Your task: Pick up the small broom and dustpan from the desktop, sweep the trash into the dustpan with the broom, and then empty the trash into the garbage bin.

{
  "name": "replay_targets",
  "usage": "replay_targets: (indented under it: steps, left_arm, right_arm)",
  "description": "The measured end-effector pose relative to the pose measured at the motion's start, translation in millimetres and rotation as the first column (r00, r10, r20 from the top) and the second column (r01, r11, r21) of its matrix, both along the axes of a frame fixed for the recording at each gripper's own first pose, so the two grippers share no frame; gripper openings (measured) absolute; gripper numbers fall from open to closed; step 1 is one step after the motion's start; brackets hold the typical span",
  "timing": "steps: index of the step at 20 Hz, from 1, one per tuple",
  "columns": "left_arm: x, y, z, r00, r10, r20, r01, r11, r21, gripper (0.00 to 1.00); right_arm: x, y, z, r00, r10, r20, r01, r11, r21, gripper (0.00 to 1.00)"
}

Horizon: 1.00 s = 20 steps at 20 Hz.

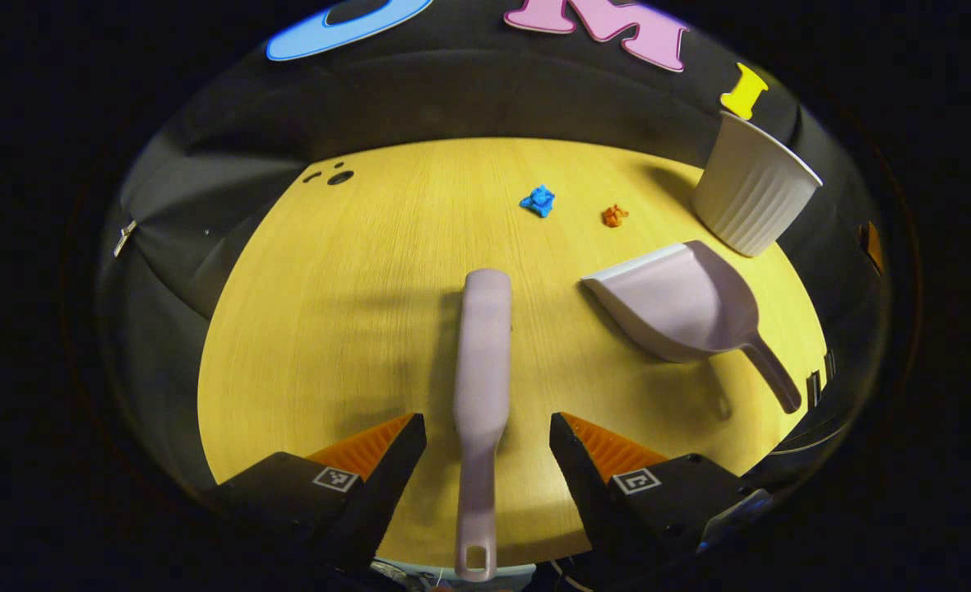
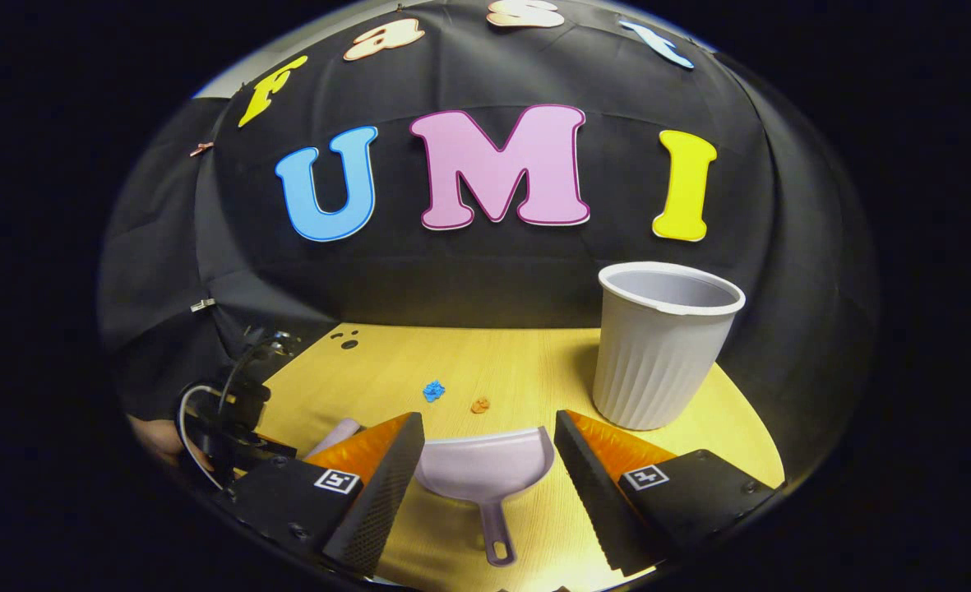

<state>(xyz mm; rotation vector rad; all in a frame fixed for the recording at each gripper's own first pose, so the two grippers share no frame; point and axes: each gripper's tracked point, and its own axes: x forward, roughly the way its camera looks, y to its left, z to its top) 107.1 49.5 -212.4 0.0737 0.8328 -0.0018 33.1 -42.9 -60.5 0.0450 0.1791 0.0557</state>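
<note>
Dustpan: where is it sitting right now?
In the right gripper view the dustpan lies on the desktop between the right gripper's open fingers, handle toward the camera, with the garbage bin just beyond.

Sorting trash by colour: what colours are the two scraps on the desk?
One blue scrap, one orange scrap; clearest in the left gripper view.

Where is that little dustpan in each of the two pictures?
Left gripper view: dustpan right of centre, handle pointing lower right.
Right gripper view: dustpan at bottom centre, between the gripper's open fingers.
Shared landmark: the ribbed white bin, just beyond it.
</note>
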Motion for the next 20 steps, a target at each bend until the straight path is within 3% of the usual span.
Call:
replay_targets:
  steps: [4,12,16,17,20]
  left_arm:
    - [10,5,-21,0.996,-0.005,-0.086,0.004,1.0,-0.012,0.95]
    - [16,8,-41,0.99,-0.034,-0.134,0.041,0.998,0.055,0.75]
    - [15,1,-39,0.993,-0.071,-0.09,0.077,0.995,0.066,0.53]
    - [15,1,-39,0.995,-0.059,-0.074,0.064,0.996,0.061,0.42]
    - [16,2,-39,0.999,-0.033,-0.022,0.033,0.999,0.037,0.36]
  right_arm:
    - [-5,-13,-16,0.998,-0.039,-0.043,0.039,0.999,0.004,1.0]
    - [-20,-28,-37,0.989,-0.089,-0.117,0.092,0.996,0.02,1.0]
    - [-20,-22,-41,0.988,-0.069,-0.135,0.073,0.997,0.021,1.0]
    - [-20,-20,-42,0.988,-0.062,-0.142,0.066,0.998,0.019,1.0]
    - [-19,-11,-48,0.986,-0.032,-0.165,0.036,0.999,0.022,1.0]
